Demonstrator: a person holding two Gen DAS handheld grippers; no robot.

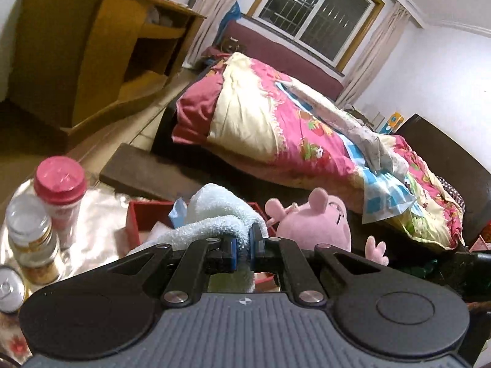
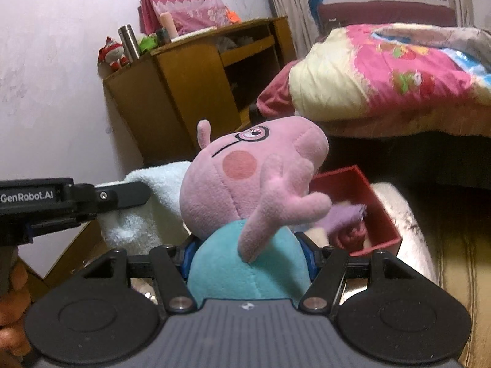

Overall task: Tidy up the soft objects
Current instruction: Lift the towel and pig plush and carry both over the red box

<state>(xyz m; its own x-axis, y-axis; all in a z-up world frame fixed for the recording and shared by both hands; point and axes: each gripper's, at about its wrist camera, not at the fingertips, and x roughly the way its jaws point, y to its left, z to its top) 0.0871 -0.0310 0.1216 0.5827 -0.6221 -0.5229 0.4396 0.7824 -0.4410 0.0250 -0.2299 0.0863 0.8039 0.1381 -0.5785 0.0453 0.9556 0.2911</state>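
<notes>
Left wrist view first: the left gripper (image 1: 242, 250) has its two blue-padded fingers drawn nearly together, pinching a fold of the fluffy pale-blue terry towel (image 1: 219, 214), which bulges up and away over the open red cardboard box (image 1: 134, 224). Just right of the towel sits the pink plush pig toy (image 1: 313, 224), its head turned away towards the bed, one stubby hand sticking out low. To the left, on a shiny covered tabletop (image 1: 98, 202), stand a clear tumbler with a pink lid (image 1: 59, 190), a glass jar with a gold band (image 1: 30, 233) and, at the edge, the top of a drinks can (image 1: 9, 288). Beyond them lies a bed heaped with a pink and cream cartoon-print quilt (image 1: 276, 122), with a brown wooden desk (image 1: 101, 52) by the far wall and a barred window (image 1: 313, 9) above. Right wrist view next: the right gripper (image 2: 247, 257) is spread wide around the pig's turquoise belly, its fingers pressed against both sides of the toy (image 2: 245, 184), which sits upright and fills the middle of the picture. The red box (image 2: 368, 196) lies just behind it to the right, with purple and pinkish soft things inside. The other gripper (image 2: 122, 197) reaches in from the left, lying against the towel (image 2: 147, 202).
</notes>
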